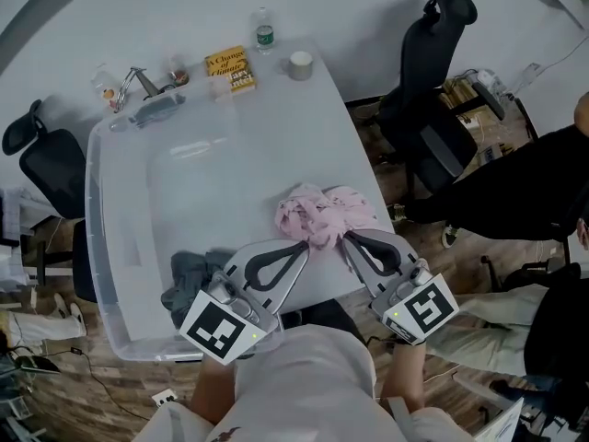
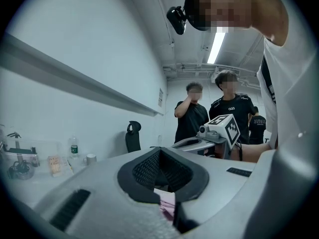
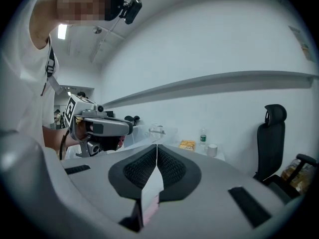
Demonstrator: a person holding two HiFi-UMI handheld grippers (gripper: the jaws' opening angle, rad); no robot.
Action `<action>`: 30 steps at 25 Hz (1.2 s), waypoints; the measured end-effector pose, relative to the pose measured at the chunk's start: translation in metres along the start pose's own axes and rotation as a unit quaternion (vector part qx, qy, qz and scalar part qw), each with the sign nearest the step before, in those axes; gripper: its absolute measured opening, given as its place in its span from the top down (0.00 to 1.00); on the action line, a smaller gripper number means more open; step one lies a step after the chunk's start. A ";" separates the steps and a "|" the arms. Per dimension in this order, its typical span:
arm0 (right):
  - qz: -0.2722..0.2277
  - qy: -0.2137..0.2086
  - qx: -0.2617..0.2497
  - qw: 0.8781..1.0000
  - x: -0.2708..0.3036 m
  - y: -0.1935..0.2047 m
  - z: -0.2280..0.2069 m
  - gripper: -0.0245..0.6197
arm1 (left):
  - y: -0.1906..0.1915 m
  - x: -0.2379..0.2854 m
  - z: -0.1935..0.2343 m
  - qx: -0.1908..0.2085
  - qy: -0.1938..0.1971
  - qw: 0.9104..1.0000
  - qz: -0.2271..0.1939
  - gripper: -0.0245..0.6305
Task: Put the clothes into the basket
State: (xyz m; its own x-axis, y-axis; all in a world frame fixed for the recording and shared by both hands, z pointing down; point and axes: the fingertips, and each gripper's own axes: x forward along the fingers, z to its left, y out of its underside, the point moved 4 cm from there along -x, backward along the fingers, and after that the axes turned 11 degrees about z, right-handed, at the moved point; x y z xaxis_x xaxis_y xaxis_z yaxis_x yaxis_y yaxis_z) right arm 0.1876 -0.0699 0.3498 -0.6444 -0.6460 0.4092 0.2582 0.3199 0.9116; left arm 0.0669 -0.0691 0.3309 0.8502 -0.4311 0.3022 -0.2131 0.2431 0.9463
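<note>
The left tool (image 1: 305, 245) has its jaws pressed together on the near-left edge of a crumpled pink garment (image 1: 322, 212), and a strip of that pink cloth shows between the dark pads in its own view. The right tool (image 1: 349, 238) is clamped the same way on the near-right edge of the same garment, with a fold of cloth running up between its closed pads. The two tools sit side by side and angle in toward each other, so the garment hangs bunched just beyond their tips. It sits toward the right near part of the desk (image 1: 324, 127). The clear plastic basket (image 1: 91, 212) takes up most of the desk on the left, and a grey garment (image 1: 189, 280) lies in its near corner, close beside the left tool. From here I cannot tell whether the pink garment is over the basket's right wall or just outside it. The inside of the basket beyond the grey garment is bare. The desk's right edge runs close past the pink garment, and a black office chair (image 1: 431, 99) stands beyond it. A yellow book (image 1: 230, 68), a bottle (image 1: 264, 31) and a small pale cup (image 1: 300, 64) stand along the far edge, well apart from the tools
</note>
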 end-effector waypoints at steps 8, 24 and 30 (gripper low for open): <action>0.048 0.019 -0.004 0.999 0.007 0.020 -0.026 0.95 | 0.004 0.035 0.002 -0.002 0.020 0.999 0.027 0.95; 0.120 0.021 0.000 0.993 0.029 0.052 -0.051 0.85 | 0.013 0.064 0.012 -0.018 0.030 0.998 0.048 0.95; 0.151 0.013 -0.002 0.988 0.040 0.068 -0.057 0.77 | 0.016 0.072 0.014 -0.021 0.030 0.998 0.055 0.95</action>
State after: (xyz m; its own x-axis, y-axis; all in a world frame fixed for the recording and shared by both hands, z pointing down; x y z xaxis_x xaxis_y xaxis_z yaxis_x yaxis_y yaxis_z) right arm 0.2206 -0.1130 0.4301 -0.5195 -0.5389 0.6631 0.4391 0.4974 0.7482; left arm 0.1179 -0.1088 0.3696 0.8500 -0.3473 0.3962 -0.2884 0.3227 0.9015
